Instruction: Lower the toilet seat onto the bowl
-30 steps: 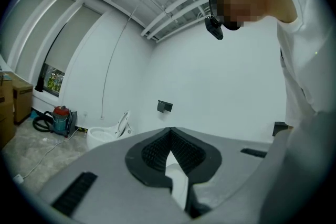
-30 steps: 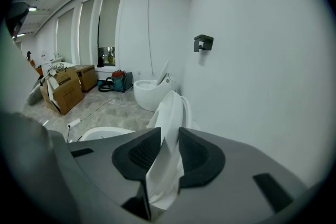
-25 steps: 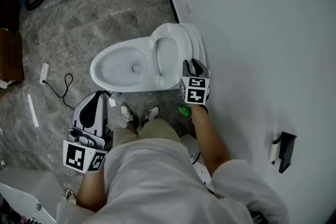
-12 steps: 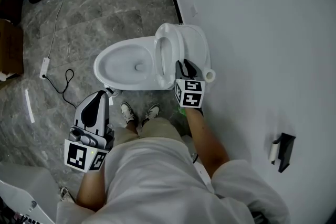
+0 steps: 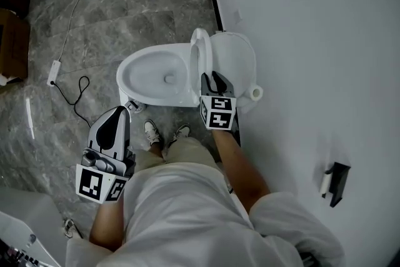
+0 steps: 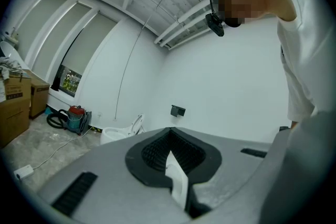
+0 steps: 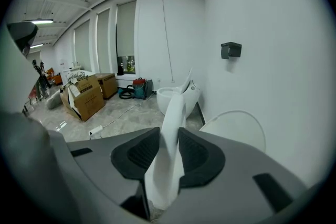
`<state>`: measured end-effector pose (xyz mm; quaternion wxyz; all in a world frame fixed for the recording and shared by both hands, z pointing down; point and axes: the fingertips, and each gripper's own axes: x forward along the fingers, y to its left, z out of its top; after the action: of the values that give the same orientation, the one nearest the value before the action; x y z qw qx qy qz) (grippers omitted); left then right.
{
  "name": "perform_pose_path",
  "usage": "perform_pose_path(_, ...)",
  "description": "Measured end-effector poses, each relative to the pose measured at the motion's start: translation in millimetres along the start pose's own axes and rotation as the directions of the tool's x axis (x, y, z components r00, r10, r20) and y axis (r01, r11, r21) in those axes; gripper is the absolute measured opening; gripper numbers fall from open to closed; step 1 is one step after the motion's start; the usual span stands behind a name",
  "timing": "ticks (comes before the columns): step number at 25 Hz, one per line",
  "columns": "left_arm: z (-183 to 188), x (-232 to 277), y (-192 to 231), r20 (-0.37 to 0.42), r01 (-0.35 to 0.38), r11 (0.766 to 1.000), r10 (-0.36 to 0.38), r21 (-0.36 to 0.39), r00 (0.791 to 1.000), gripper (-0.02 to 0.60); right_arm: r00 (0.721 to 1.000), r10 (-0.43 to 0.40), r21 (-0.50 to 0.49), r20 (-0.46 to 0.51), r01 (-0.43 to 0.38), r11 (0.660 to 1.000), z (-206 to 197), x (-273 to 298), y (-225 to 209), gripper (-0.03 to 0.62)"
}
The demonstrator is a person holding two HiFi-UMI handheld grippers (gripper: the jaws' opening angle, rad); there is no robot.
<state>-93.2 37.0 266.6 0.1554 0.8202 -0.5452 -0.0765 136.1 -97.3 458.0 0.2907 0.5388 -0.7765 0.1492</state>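
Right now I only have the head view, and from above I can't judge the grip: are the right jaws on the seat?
Observer: Yes. The right gripper clamps the seat rim, one jaw on each face; the jaws have just eased slightly wider.
Operator: And the left one?
Observer: The left gripper is shut with nothing in it, pointing at the wall.
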Motion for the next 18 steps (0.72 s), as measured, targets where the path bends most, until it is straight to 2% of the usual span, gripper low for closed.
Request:
perform_pose_path(12, -15.1, -19.9, 31.4, -0.022, -0.035, 0.999, 0.034, -0.032, 0.999, 0.005, 0.99, 0.134, -0.063, -0.037, -0.136, 0.989, 1.4, 24.2, 82.2, 0.126)
perform_pose_path(18, -24.4, -22.4, 41.9, -0.037, -0.062, 0.998, 0.061, -0.015, 0.997, 0.005, 0.978, 0.195, -0.097, -0.069, -0.201, 0.975, -4.1, 37.8, 118.3, 0.133)
